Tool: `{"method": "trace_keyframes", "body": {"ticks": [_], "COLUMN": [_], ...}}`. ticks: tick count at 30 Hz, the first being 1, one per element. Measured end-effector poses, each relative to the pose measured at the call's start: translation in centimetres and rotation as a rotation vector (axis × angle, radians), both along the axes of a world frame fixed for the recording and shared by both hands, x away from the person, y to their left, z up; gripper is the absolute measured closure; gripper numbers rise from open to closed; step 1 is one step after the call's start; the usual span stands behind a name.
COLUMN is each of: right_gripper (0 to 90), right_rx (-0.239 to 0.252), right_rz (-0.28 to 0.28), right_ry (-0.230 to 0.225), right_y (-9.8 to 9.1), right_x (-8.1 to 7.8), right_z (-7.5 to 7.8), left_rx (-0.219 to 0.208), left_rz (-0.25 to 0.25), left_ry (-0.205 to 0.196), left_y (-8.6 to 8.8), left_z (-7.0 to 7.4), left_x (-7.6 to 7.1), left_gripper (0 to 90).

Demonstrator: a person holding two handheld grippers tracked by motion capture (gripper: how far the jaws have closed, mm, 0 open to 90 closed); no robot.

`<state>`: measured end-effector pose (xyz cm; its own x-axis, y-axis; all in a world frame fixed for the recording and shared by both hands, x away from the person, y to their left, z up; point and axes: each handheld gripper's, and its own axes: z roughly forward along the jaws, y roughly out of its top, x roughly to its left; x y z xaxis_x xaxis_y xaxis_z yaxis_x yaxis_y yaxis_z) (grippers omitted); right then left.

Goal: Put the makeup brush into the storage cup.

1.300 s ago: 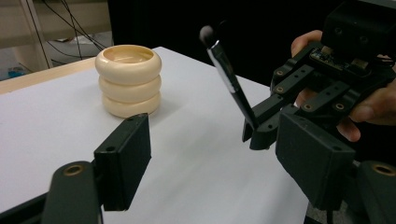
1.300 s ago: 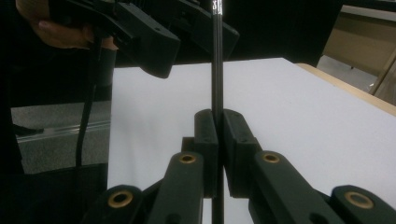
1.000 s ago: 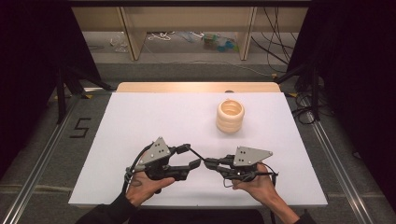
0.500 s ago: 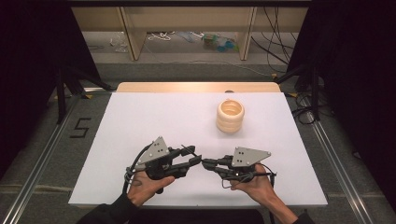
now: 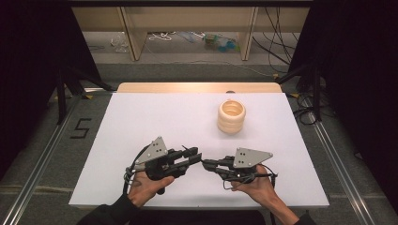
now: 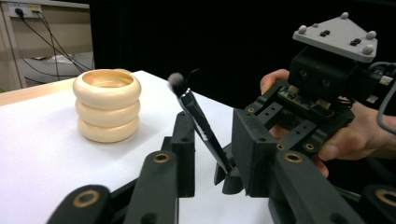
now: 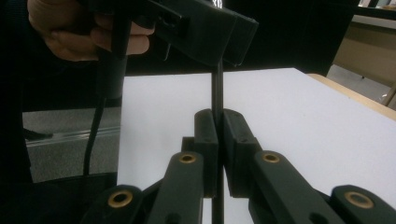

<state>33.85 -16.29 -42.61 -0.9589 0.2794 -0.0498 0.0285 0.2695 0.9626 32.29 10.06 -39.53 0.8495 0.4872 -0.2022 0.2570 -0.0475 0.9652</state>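
Observation:
A slim black brush (image 6: 196,116) with a grey tuft stands tilted, and my right gripper (image 7: 218,135) is shut on its thin handle (image 7: 217,88). My left gripper (image 6: 212,154) faces it tip to tip near the table's front edge, with the handle between its jaws. Those jaws have just been closing, and a gap still shows beside the handle. From above, the left gripper (image 5: 195,154) and right gripper (image 5: 206,163) meet at mid-table front. A cream ribbed cup (image 5: 231,116), shaped like three stacked rings, stands upright behind them to the right, apart from both.
The white tabletop (image 5: 141,122) stretches bare to the left and behind the hands. A wooden strip (image 5: 197,87) runs along the far edge. Black curtains flank both sides, and cables lie on the floor at right.
The left gripper's jaws have narrowed from wide apart to close around the brush handle. Both hands and the cup have stayed where they were.

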Motion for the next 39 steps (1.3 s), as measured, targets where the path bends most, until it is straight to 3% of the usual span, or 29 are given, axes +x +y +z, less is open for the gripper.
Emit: {"method": "trace_keyframes", "body": {"ticks": [4,5,9,13,14,17,18,22,26,36,39], "right_gripper": [85.8,85.8,85.8,85.7,85.5,85.0,84.5,72.0,66.2,68.8,71.2], "right_rx": [0.010,0.009,0.015,0.001,-0.012,-0.034,-0.037,-0.075,-0.125,-0.141,-0.152], "right_rz": [0.007,0.004,0.021,0.026,0.018,0.024,0.024,0.006,-0.008,-0.012,-0.009], "right_ry": [-0.014,-0.017,-0.004,-0.024,-0.038,-0.043,-0.042,-0.060,-0.088,-0.098,-0.099], "right_y": [0.1,0.1,0.1,0.2,0.2,0.2,0.2,0.5,0.8,1.2,1.3], "right_x": [0.1,0.1,0.0,0.0,0.0,-0.2,-0.2,-0.2,-0.6,-0.8,-0.8], "right_z": [0.0,0.0,-0.1,-0.1,-0.1,0.0,0.0,0.1,0.4,0.6,0.6], "left_rx": [-0.009,-0.022,-0.039,-0.052,-0.040,-0.032,-0.021,0.007,0.044,0.113,0.113], "left_rz": [-0.013,-0.001,-0.018,-0.046,-0.069,-0.060,-0.076,-0.065,-0.065,-0.065,-0.067], "left_ry": [-0.007,0.016,0.029,0.043,0.030,0.054,0.039,0.058,0.049,0.024,0.031], "left_y": [0.1,0.1,0.1,0.1,0.2,0.0,0.0,-0.4,-0.8,-1.2,-1.4], "left_z": [0.0,0.0,-0.1,0.0,0.0,0.1,0.2,0.3,0.4,0.6,0.6], "left_x": [0.1,0.0,0.0,0.1,0.2,-0.1,0.0,-0.2,-0.2,-0.1,-0.1], "left_gripper": [76.0,77.1,80.0,83.5,84.2,85.1,85.1,85.1,85.2,85.2,85.2]}}
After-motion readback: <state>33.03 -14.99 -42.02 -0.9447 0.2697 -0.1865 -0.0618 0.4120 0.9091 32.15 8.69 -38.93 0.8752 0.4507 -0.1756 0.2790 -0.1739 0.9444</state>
